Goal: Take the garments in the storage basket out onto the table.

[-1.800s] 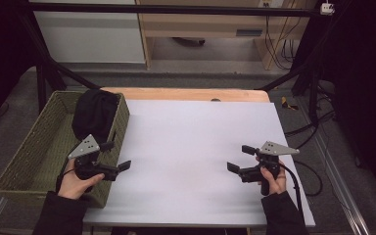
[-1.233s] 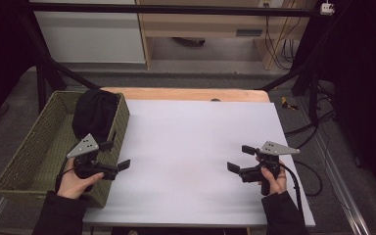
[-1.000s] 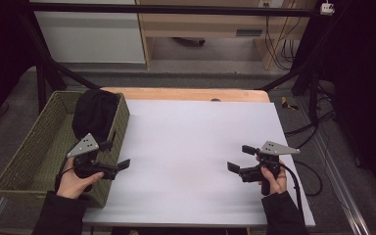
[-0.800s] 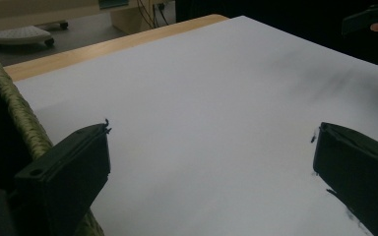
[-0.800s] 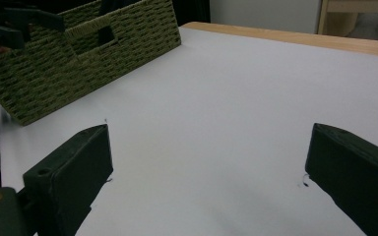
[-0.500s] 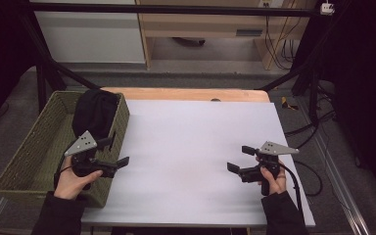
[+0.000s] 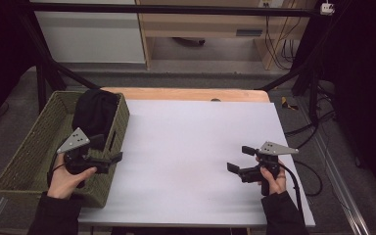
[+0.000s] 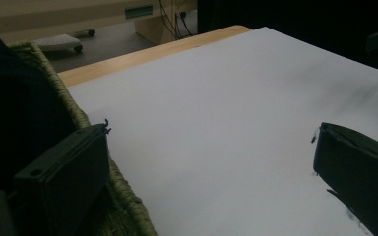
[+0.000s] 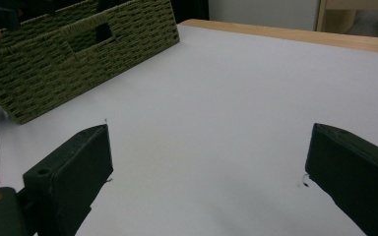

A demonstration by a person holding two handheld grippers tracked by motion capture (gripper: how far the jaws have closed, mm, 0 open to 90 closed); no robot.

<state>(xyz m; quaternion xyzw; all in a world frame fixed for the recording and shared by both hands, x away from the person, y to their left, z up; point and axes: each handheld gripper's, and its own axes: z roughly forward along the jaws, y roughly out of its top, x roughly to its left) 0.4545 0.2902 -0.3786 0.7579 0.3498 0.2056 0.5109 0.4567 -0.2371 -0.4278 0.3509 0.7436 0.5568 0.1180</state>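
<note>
**Camera setup**

High view: above your side, looking forward and down on the whole table (image 7: 196,147). Left gripper view: low, close over the basket (image 8: 123,196) rim, facing across the table. Right gripper view: low, facing the basket. All three share the basket and white tabletop.

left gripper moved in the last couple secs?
Yes. The left gripper has drifted slightly away from the person along the basket wall, toward the black cloth.

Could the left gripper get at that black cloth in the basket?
Probably yes. The left gripper hangs open over the basket rim, the black cloth lies just beyond it, and the basket has no lid.
</note>
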